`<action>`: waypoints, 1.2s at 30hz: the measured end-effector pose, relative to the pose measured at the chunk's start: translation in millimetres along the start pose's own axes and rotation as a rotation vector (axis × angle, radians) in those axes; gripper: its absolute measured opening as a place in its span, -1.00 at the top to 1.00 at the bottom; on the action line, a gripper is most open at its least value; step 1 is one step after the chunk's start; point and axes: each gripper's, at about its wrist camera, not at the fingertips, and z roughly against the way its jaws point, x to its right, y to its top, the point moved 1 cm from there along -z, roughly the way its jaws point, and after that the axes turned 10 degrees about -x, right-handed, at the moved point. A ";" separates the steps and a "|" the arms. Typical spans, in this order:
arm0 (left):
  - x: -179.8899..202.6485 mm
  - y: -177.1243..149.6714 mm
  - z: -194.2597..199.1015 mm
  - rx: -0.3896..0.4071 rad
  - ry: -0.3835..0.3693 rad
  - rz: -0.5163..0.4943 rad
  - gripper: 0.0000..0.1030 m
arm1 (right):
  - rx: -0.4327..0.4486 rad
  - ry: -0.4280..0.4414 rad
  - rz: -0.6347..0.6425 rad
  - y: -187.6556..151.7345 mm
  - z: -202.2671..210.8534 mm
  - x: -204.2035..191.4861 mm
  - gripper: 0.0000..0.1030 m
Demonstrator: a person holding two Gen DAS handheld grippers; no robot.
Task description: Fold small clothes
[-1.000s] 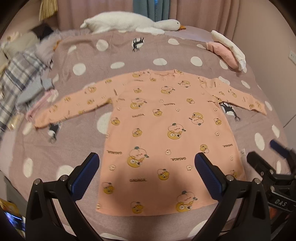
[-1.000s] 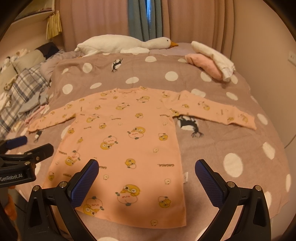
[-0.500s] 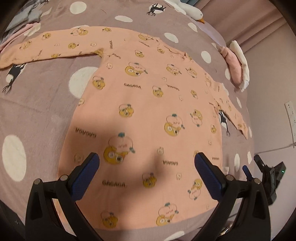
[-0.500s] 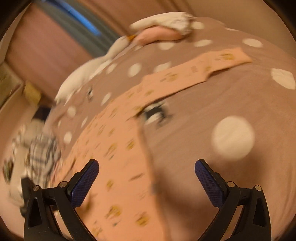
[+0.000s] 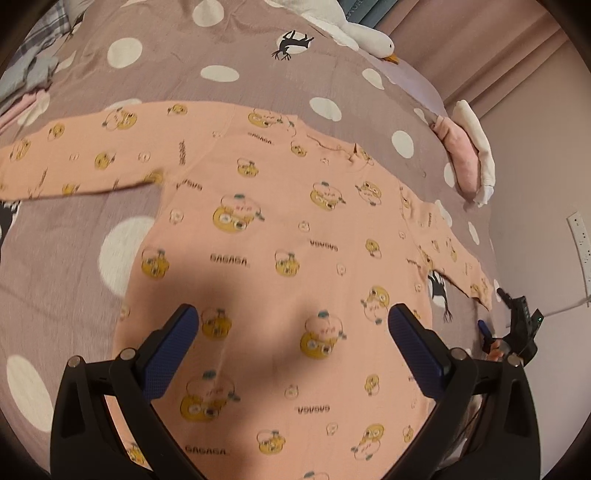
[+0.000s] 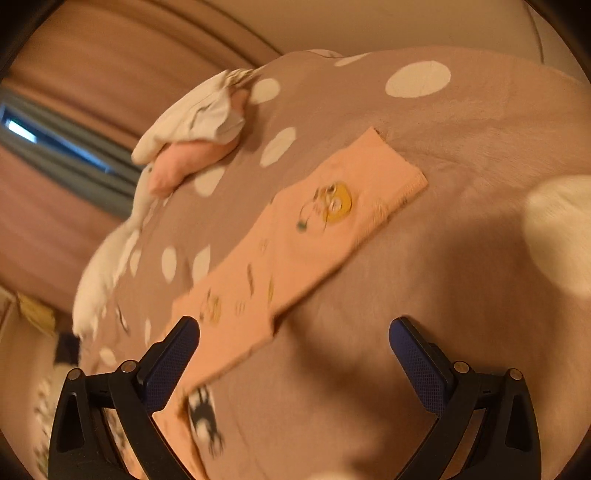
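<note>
Two pairs of tongs were in play, and both stood with their jaws wide apart, holding nothing. Your left tongs (image 5: 293, 328) hung over the lower body of the peach shirt (image 5: 295, 236), their shadow falling across the printed fabric just ahead of the pads. Your right tongs (image 6: 294, 343) had swung off the hem within the last second and now looked along the shirt's right sleeve (image 6: 314, 229), whose cuff (image 6: 402, 184) lay flat on the bed cover (image 6: 461, 122), beyond and between the open jaws. The right view was blurred, so the tongs were probably in motion; how close they sat to the cloth I cannot tell.

A second earlier both tongs had been held back at the foot of the bed with the whole shirt in view; since then the left had closed in over the body and the right had gone out to the sleeve. The shirt itself had not shifted: it lay front up, spread flat, both sleeves straight out, no fold made yet.

I read that as the start of the first fold, you reaching for the right sleeve to bring it across the chest. Beyond the shirt, a small pile of folded clothes (image 5: 469, 155) sat near the bed's far right edge, and a plush goose (image 5: 354, 26) lay along the head.
</note>
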 end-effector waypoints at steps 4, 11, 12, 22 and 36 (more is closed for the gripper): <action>5.6 11.1 -6.5 -0.003 0.010 -0.004 -0.99 | 0.046 0.072 -0.070 25.9 -2.4 8.4 -1.00; 13.8 20.1 -14.2 -0.007 0.016 -0.015 -0.99 | 0.118 0.092 -0.193 48.0 -5.1 28.2 -0.13; 14.0 21.3 -14.8 -0.008 0.016 -0.014 -0.99 | 0.115 0.075 -0.200 48.3 -5.1 31.2 0.09; 2.2 28.3 -5.8 0.014 0.043 -0.003 -0.99 | 0.068 -0.140 -0.011 56.5 1.4 -14.4 0.88; -76.5 22.4 45.6 0.095 0.023 0.103 -0.99 | 0.009 -0.159 0.727 -47.8 -45.0 -325.0 0.90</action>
